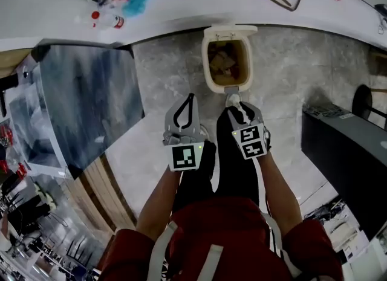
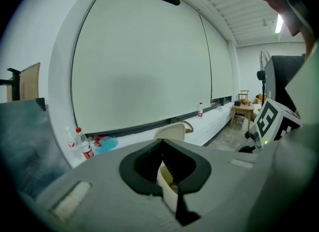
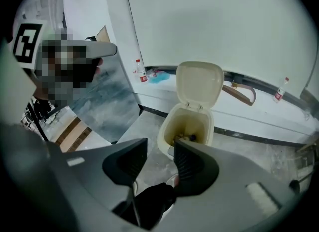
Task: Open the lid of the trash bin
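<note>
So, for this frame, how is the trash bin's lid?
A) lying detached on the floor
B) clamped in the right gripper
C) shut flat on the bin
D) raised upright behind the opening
D: the lid stands up on its hinge at the back of the trash bin, and rubbish shows inside the open top.

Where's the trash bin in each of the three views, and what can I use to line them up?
Head view: trash bin top centre, below the white ledge, lid open.
Left gripper view: lower centre, glimpsed between the jaws, lid top just above them.
Right gripper view: centre, just beyond the jaws, lid upright.
Shared landmark: the red-capped bottle on the ledge, in all three.
</note>
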Tool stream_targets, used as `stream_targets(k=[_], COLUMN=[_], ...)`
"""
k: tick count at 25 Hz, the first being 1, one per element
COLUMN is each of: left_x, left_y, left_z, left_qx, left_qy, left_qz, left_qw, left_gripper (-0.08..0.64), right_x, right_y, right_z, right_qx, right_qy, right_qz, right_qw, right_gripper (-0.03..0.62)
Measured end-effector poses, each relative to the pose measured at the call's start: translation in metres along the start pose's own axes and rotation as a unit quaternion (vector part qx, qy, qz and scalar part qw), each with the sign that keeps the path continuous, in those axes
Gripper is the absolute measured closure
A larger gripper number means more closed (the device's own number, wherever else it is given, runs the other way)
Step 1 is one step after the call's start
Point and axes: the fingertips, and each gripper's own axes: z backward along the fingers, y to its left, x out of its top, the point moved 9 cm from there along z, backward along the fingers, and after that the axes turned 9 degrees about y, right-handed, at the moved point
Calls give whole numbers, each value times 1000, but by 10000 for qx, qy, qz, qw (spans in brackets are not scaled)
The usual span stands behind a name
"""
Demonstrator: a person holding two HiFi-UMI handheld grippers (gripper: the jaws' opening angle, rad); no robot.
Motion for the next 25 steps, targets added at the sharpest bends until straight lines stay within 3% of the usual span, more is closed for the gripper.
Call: stream_targets(k=[4, 9, 14, 20, 25], left_x=[22, 31, 45, 65, 100], left_y=[3, 2, -4, 7, 7], left_z=[24, 63, 96, 141, 168], left_qx=[24, -6, -53, -49, -82], left_qy=[-190, -28, -145, -493, -1046], left_qz=[16, -22, 15, -28, -171], left_qw=[9998, 10000, 9999, 9988, 9943], left_gripper=[555, 555, 555, 555, 555], right_x=[8, 15, 21, 27, 47], right_y=[11, 22, 30, 50, 61], right_z=[31, 65, 104, 153, 203], right_qx=[-131, -356, -603, -708, -1008], right_qy=[-175, -477, -819, -1253, -1936], right_qz=[-5, -183, -179, -194, -99], right_qw=[9998, 9981, 9947, 9894, 9758], right_gripper=[430, 430, 428, 428, 428])
